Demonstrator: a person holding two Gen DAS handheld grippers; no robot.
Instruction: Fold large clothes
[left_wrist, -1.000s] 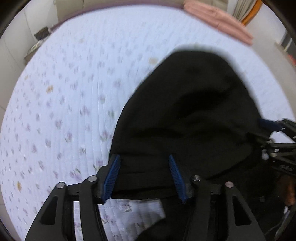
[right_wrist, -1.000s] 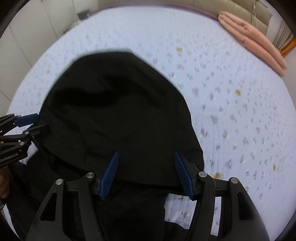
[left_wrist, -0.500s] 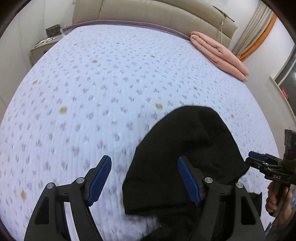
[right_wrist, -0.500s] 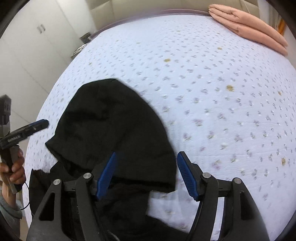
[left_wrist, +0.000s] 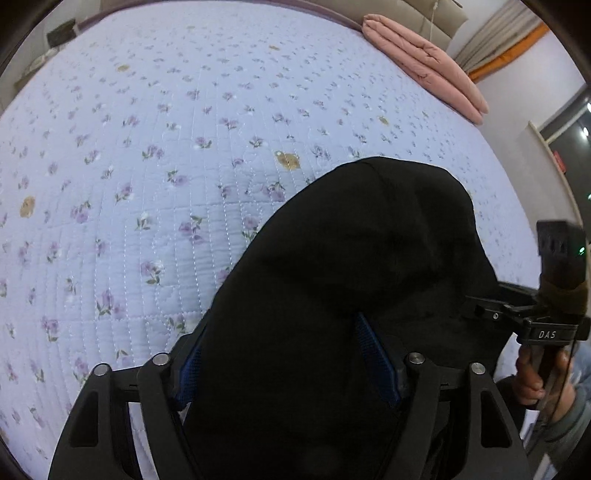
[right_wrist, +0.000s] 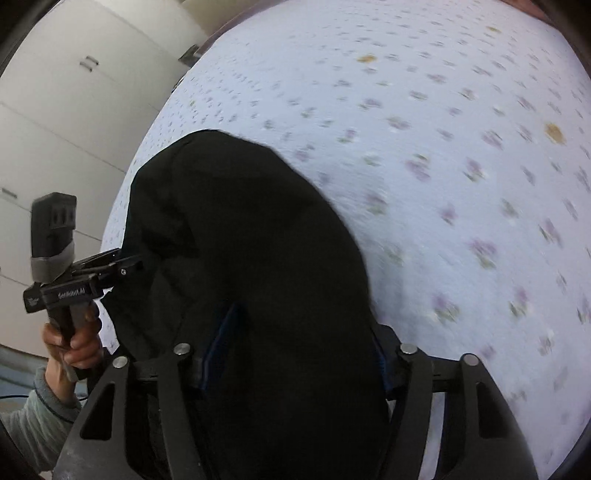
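Observation:
A large black garment (left_wrist: 351, 266) lies bunched on the near part of a flowered pale-blue bedspread (left_wrist: 166, 147). It also shows in the right wrist view (right_wrist: 240, 240). The cloth drapes over my left gripper (left_wrist: 284, 354); its blue pads (left_wrist: 373, 354) stand wide apart with fabric between and over them. My right gripper (right_wrist: 295, 350) is likewise wide open, its pads (right_wrist: 221, 332) mostly buried under the black cloth. Each gripper shows in the other's view, at the garment's side edge: the right gripper (left_wrist: 480, 310) and the left gripper (right_wrist: 125, 264).
A folded pink blanket (left_wrist: 424, 62) lies at the far right corner of the bed. White wardrobe doors (right_wrist: 74, 110) stand left of the bed. A nightstand (left_wrist: 61, 31) sits at the far left. The bedspread (right_wrist: 443, 147) stretches beyond the garment.
Both grippers have dropped back down and forward into the garment. The black cloth now covers their pads, where half a second ago they were raised above it.

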